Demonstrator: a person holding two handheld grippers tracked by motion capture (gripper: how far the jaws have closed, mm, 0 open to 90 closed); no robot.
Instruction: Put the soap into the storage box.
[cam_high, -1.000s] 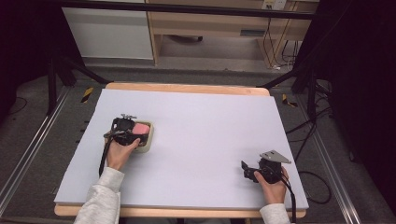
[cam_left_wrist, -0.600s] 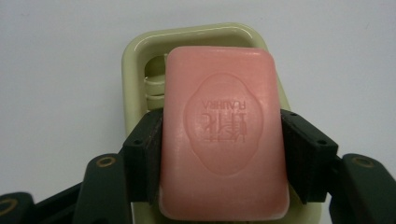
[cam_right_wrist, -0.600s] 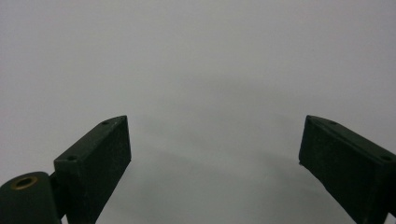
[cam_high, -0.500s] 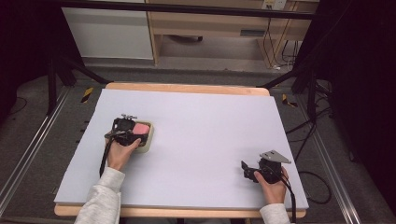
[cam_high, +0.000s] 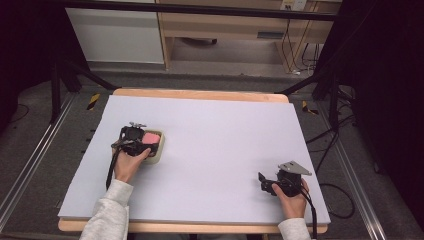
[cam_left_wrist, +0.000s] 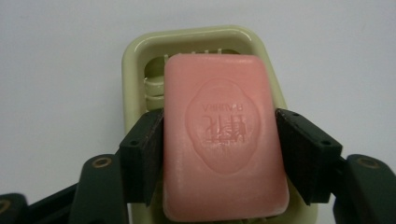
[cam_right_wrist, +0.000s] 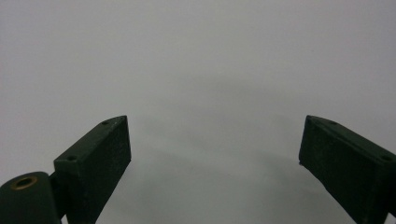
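A pink bar of soap (cam_left_wrist: 224, 140) with an embossed stamp lies in a pale green soap dish (cam_left_wrist: 133, 56) on the white tabletop, at the left in the high view. My left gripper (cam_left_wrist: 219, 116) straddles the bar. Its jaws have just been opening, and the pads (cam_left_wrist: 147, 149) stand right at the soap's long sides without squeezing it. From above, the soap (cam_high: 151, 137) shows pink in the dish (cam_high: 159, 152), just past the left gripper (cam_high: 148, 142). My right gripper (cam_high: 264, 183) rests near the front right of the table. Its jaws (cam_right_wrist: 215, 123) stand wide open over bare tabletop.
The white sheet (cam_high: 215, 135) covers a wooden table whose edge (cam_high: 200, 94) shows at the back. Black frame legs, floor rails and cables lie around the table. A cable (cam_high: 111, 167) trails from the left gripper along the forearm.
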